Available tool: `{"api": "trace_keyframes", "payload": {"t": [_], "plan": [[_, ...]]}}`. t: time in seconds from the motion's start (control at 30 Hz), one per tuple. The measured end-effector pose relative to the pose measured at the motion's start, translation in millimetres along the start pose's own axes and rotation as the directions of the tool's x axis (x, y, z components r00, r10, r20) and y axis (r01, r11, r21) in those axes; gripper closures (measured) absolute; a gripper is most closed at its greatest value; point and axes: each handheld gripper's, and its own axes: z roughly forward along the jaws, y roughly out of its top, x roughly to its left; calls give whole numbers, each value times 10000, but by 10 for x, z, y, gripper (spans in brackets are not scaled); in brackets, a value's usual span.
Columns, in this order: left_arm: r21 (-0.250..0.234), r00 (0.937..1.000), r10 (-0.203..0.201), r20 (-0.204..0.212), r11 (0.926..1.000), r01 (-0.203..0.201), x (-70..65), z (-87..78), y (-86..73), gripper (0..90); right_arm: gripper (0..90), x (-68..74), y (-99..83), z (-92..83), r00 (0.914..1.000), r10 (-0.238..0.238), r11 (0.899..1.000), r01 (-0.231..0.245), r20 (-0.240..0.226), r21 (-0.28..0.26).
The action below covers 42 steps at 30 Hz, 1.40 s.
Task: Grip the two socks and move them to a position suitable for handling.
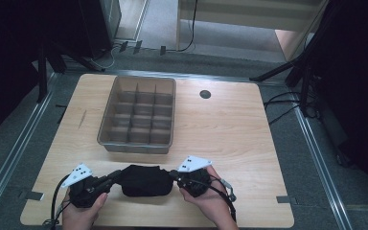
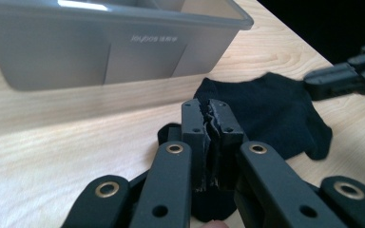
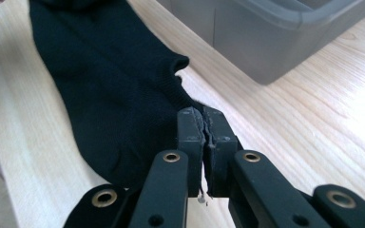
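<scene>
Your jaws are pressed together on both sides, each pair pinching an edge of the black knitted fabric sock (image 1: 143, 181). In the left gripper view, the left gripper (image 2: 211, 124) has its jaws clamped near the centre of the frame with a fold of the sock (image 2: 271, 111) caught between them; the cloth spreads toward the right of the frame, where the other gripper's dark tip bites its far end at the upper right. In the right gripper view, the right gripper (image 3: 204, 133) grips the sock (image 3: 109, 95) at its near corner, just right of centre, and the cloth runs away toward the upper left of the frame.

From the high view, your left gripper (image 1: 111, 178) sits at the lower left of centre and your right gripper (image 1: 176, 175) at the lower right of centre, with the sock stretched between them low on the light wooden desk (image 1: 230, 129). Your hands come in from the bottom edge.

Above the sock, in the middle of the frame, stands the grey rectangular plastic bin (image 1: 138, 115), split into a grid of small compartments. It is near the sock but apart from it. A small dark round hole (image 1: 205, 94) marks the desk to the bin's upper right.
</scene>
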Motion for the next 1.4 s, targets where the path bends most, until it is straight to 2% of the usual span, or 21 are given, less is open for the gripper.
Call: {"api": "trace_keyframes", "payload": {"t": [0.1,0.17,0.2,0.33,0.37,0.4,0.43,0.53,0.57,0.6,0.63,0.7,0.77,0.8,0.87,0.93,0.97,1.13,1.23,1.3,1.4], "plan": [[397,9996,136,-253,9991,-126,-4,2,-50,855,869,-42,26,85,9998,-22,10000,21,193,33],[641,9998,120,-166,9979,-110,3,15,-55,837,824,-57,20,107,9992,34,10000,-36,404,58],[1033,9998,76,-208,9946,-54,4,56,-59,691,757,-100,-5,128,9980,427,9991,-423,456,-103],[949,9993,123,-352,9954,-89,-4,71,-42,526,732,-124,-45,102,9961,800,9967,-795,368,-173],[827,9992,123,-393,9965,-90,-8,72,-23,499,722,-121,-81,76,9919,1266,9916,-1264,39,-269],[827,9992,123,-393,9965,-90,-8,72,-23,490,722,-121,-81,76,9919,1266,9916,-1264,39,-269],[752,9992,107,-390,9971,-77,-2,75,-11,485,708,-87,-122,82,9843,1712,9847,-1724,-421,-254],[761,9982,148,-588,9970,-103,20,90,15,487,689,-47,-146,120,9822,1807,9834,-1813,-505,-88],[785,9968,242,-756,9967,-182,25,105,24,512,681,-12,-163,175,9774,2022,9793,-2024,-610,29],[785,9968,242,-756,9967,-182,25,105,24,522,681,-12,-163,175,9774,2022,9793,-2024,-610,29],[823,9961,304,-827,9963,-236,23,121,28,537,653,12,-171,239,9714,2261,9741,-2260,-729,95],[947,9950,460,-881,9948,-376,21,139,29,588,627,34,-175,305,9678,2426,9701,-2421,-671,157],[1092,9948,537,-870,9930,-440,23,152,26,614,626,44,-177,339,9672,2447,9696,-2440,-678,186],[1184,9947,567,-854,9919,-464,25,160,23,691,637,69,-184,395,9678,2432,9699,-2418,-656,283],[1420,9948,641,-794,9885,-523,27,180,11,752,655,84,-187,419,9716,2298,9731,-2283,-573,309],[1501,9931,782,-869,9866,-645,21,184,3,774,745,112,-195,439,9800,1977,9801,-1971,-244,245],[1474,9936,769,-834,9870,-640,19,172,5,786,867,118,-201,427,9837,1795,9836,-1792,-112,210],[1302,9962,635,-588,9899,-555,9,134,21,788,891,120,-186,357,9868,1603,9870,-1605,-208,-80],[1219,9964,739,-416,9902,-683,-23,125,35,685,892,111,-147,251,9877,1553,9868,-1560,-177,-429],[1221,9965,737,-385,9901,-685,-25,135,36,649,881,93,-143,234,9846,1732,9832,-1744,-247,-543],[1194,9962,743,-465,9905,-683,-19,141,35,645,761,46,-160,266,9744,2227,9727,-2241,-296,-595]]}}
